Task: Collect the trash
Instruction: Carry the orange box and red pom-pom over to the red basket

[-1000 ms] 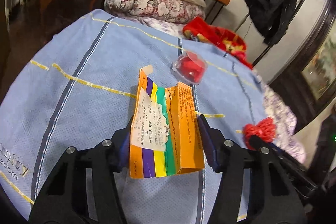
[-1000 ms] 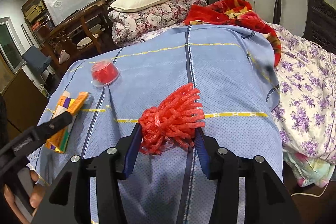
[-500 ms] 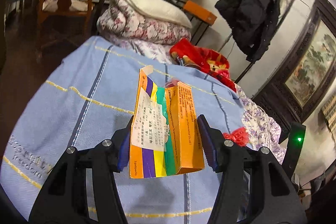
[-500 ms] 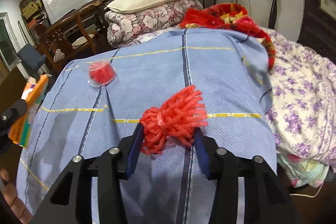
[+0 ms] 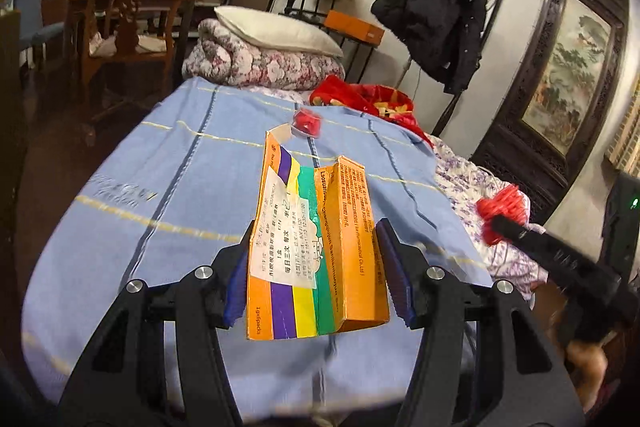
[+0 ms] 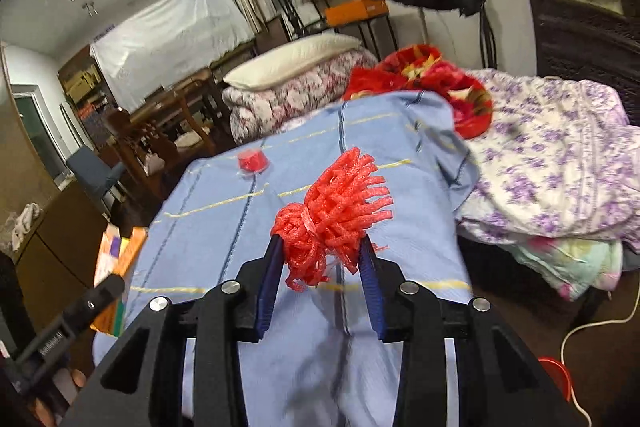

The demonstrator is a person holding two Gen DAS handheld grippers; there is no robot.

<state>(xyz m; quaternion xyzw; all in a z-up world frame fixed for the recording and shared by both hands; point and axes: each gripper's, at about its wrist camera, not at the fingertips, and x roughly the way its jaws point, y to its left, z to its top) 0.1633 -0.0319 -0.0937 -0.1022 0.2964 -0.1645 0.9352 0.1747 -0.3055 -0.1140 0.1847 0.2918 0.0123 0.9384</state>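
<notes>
My left gripper (image 5: 316, 279) is shut on a flattened orange box with purple, yellow and green stripes (image 5: 312, 247) and holds it above the blue sheet (image 5: 168, 195). The box also shows at the left of the right wrist view (image 6: 116, 263). My right gripper (image 6: 320, 275) is shut on a red foam net (image 6: 332, 219), lifted off the bed; the net also shows in the left wrist view (image 5: 500, 207). A small clear cup with red contents (image 5: 306, 123) lies on the sheet further back, also in the right wrist view (image 6: 252, 161).
A folded floral quilt with a pillow (image 5: 272, 55) and a red blanket (image 5: 368, 99) lie at the bed's head. A purple-flowered cover (image 6: 560, 163) lies to the right. Wooden chairs (image 5: 128, 23) stand left. A black coat (image 5: 440, 7) hangs behind. A red bin rim (image 6: 556, 375) shows on the floor.
Both grippers have lifted and drawn back from the bed with their items. The box and the net are now off the sheet; the cup stays put.
</notes>
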